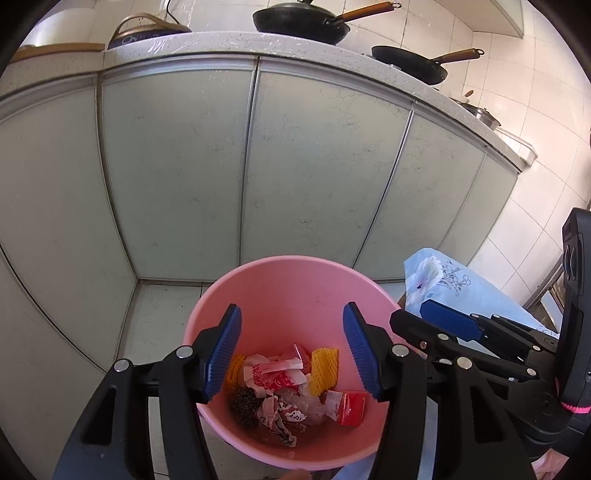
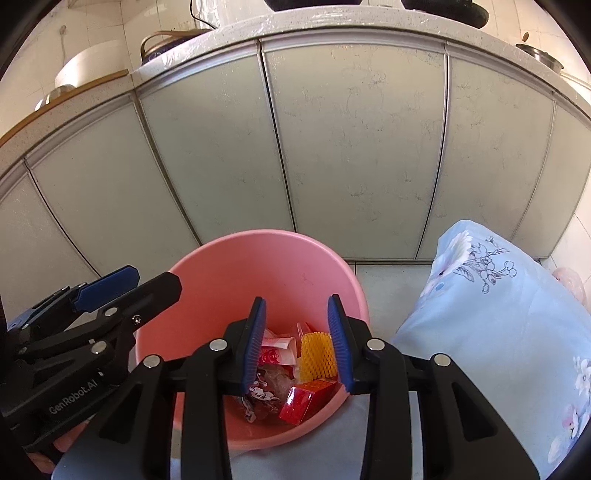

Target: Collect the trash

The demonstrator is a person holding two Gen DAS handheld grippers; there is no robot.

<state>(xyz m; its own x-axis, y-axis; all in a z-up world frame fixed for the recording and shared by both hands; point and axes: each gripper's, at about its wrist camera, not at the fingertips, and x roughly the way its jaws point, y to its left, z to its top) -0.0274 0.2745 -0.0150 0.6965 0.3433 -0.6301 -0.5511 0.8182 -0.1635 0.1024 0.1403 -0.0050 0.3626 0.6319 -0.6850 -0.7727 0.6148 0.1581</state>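
Both grippers hang over a pink bin (image 1: 288, 291) that stands on the tiled floor in front of pale cabinet doors (image 1: 177, 166). The left gripper (image 1: 291, 350) has its blue pads spread wide apart with nothing between them; through the gap the trash shows at the bottom of the bin. The right gripper (image 2: 296, 341) has its pads apart too, but less widely, and nothing is pinched between them. In the left wrist view the right gripper comes in from the right edge, just beside the bin's rim. The trash lies loose in the bin: two pieces of yellow foam net (image 1: 324, 369), a red packet (image 1: 349, 408), red-and-white wrappers (image 1: 273, 374), a dark scrubber (image 1: 244, 406) and some crumpled clear plastic (image 1: 306, 406). In the right wrist view the red packet (image 2: 308, 400) lies nearest the camera with a foam net (image 2: 317, 356) just behind it. A pale blue flowered cloth (image 2: 498, 314) lies to the right of the bin, near it. Above the cabinets runs a speckled counter (image 1: 221, 44) bearing two black pans (image 1: 306, 22) with wooden handles.
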